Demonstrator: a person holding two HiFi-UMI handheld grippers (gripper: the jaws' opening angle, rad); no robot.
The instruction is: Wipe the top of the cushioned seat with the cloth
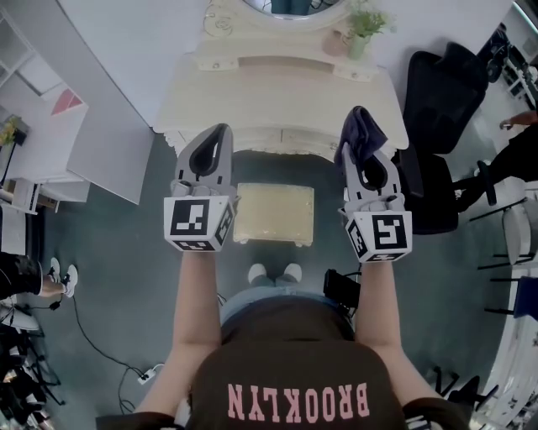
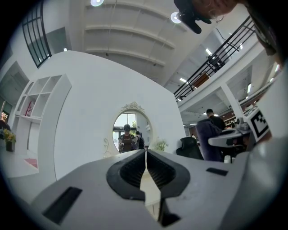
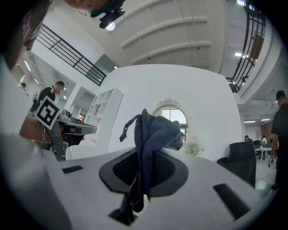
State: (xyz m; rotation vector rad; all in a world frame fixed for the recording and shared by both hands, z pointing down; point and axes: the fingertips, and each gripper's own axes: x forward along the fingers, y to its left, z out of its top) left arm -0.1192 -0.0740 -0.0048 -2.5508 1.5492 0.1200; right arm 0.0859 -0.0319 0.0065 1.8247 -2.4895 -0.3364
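The cream cushioned seat (image 1: 273,213) stands on the floor between my two arms, just in front of a cream dressing table (image 1: 277,92). My right gripper (image 1: 360,134) is raised over the table's right part and is shut on a dark blue cloth (image 1: 361,128), which bunches above its tips; in the right gripper view the cloth (image 3: 150,134) hangs out of the closed jaws. My left gripper (image 1: 217,138) is held level with it on the left, shut with nothing in it (image 2: 146,152). Both grippers are well above the seat.
An oval mirror (image 2: 131,131) and a small potted plant (image 1: 363,23) sit on the dressing table. A black office chair (image 1: 437,126) stands to the right, white shelves (image 1: 34,151) to the left. A cable (image 1: 101,344) lies on the floor at lower left.
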